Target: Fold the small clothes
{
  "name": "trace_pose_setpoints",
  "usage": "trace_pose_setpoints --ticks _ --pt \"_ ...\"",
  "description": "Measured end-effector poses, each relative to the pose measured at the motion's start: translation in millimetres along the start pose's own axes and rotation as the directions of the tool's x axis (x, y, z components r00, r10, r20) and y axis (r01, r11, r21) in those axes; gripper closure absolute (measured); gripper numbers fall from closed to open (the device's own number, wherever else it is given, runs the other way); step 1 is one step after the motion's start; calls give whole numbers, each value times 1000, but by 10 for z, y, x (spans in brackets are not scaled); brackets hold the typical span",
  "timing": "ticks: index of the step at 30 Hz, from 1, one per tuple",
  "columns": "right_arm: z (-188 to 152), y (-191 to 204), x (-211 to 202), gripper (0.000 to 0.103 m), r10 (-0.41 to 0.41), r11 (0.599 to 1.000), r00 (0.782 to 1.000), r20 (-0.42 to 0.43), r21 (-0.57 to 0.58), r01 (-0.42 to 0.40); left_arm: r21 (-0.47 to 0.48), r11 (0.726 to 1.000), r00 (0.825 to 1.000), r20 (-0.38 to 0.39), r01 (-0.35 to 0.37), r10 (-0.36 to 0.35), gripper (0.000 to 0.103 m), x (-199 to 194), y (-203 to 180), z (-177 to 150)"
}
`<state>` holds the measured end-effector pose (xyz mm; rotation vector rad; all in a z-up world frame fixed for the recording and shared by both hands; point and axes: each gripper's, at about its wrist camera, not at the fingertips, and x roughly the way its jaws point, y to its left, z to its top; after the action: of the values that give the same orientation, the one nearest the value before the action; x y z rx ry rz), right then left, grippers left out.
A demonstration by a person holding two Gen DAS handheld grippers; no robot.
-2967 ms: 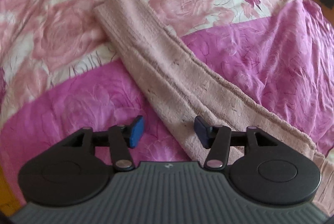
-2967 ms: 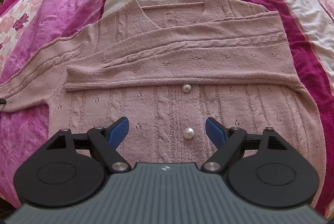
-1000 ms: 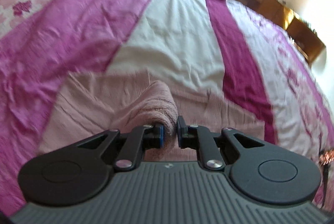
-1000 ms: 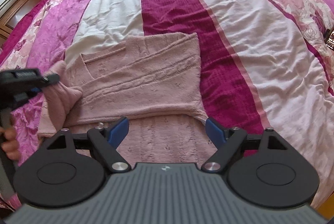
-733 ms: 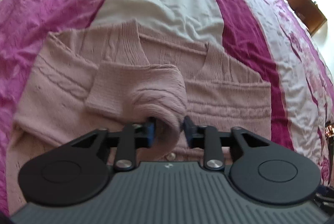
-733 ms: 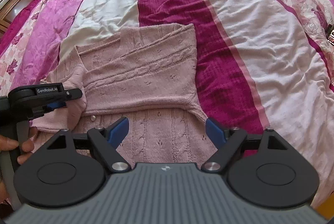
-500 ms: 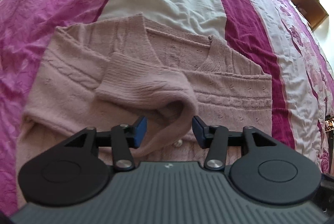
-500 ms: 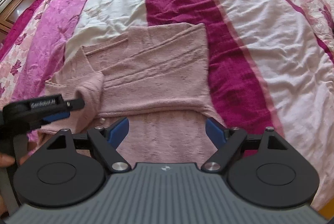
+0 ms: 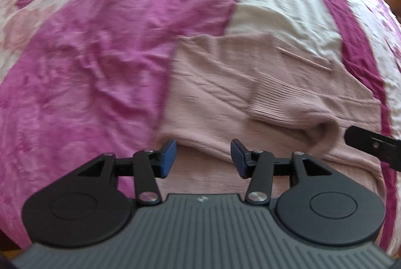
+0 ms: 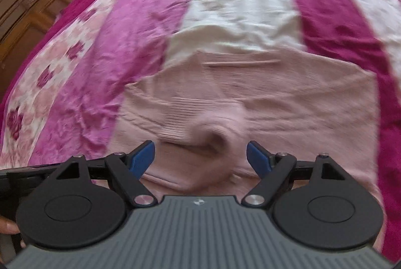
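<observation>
A pale pink knitted cardigan point(image 9: 225, 83) lies flat on the bed, both sleeves folded across its chest. The left sleeve's ribbed cuff point(image 9: 280, 103) rests loose on top, its end rumpled. My left gripper point(image 9: 202, 160) hovers open over the folded sleeve's lower edge at the garment's left side, nothing between its blue pads. In the right wrist view the same cardigan point(image 10: 288, 98) fills the middle, blurred. My right gripper point(image 10: 200, 158) is open just in front of the rumpled cuff point(image 10: 215, 136), holding nothing. The right gripper's black tip shows at the left wrist view's right edge.
The bedspread point(image 9: 100, 56) has magenta, white and dark crimson stripes with rose-printed panels on the left. A dark wooden headboard or cabinet point(image 10: 32, 1) stands at the upper left. A hand point(image 10: 7, 229) holds the left gripper's handle at the lower left edge.
My left gripper let go of the sleeve cuff, opened and drew back to the left. The cuff now lies on the chest. My right gripper swung left toward the cuff.
</observation>
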<state>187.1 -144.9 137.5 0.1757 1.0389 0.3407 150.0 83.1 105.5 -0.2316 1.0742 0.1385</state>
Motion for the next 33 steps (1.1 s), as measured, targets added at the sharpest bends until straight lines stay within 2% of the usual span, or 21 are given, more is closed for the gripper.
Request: trace_pose_setpoints --ticks 5,11,12,14,16,17,18,19,22,26,30,33 --pt "96 418 506 18 23 987 999 -49 -156 -31 -42 999 1000 7 -15 16 53 -12 268 51" --pt "71 659 1115 20 -64 953 991 -120 -303 25 -38 999 1000 19 -17 18 53 -34 466 61" --pt "58 676 1181 24 -81 942 989 -125 -334 35 -38 999 1000 19 -17 18 53 -28 489 61" --pt "36 716 1299 39 -128 913 984 -124 -402 68 -39 999 1000 20 -19 20 53 -23 542 62" --pt "49 714 1309 69 -154 896 983 -102 -434 95 -44 999 1000 20 -21 22 53 -19 586 66" --pt "85 694 1286 76 -138 900 985 -101 -428 82 -48 999 1000 20 -23 24 53 -18 604 70" --pt "125 667 1251 90 -121 907 988 -99 -415 69 -51 998 1000 20 -23 24 53 -16 614 74" --pt "168 647 1196 92 -112 913 990 -86 -403 69 -53 998 1000 21 -22 23 53 -13 620 80" --pt "318 545 904 93 -86 938 996 -4 -338 79 -48 999 1000 21 -18 19 53 0 595 110" --pt "444 244 471 93 -86 971 992 95 -215 105 -21 1000 1000 29 -4 5 53 27 464 166" --pt "414 -142 122 93 -125 986 983 137 -95 139 10 1000 999 29 13 -14 53 91 280 203" --pt "305 -420 -74 93 -168 983 975 146 -50 177 27 999 999 29 22 -23 53 144 140 215"
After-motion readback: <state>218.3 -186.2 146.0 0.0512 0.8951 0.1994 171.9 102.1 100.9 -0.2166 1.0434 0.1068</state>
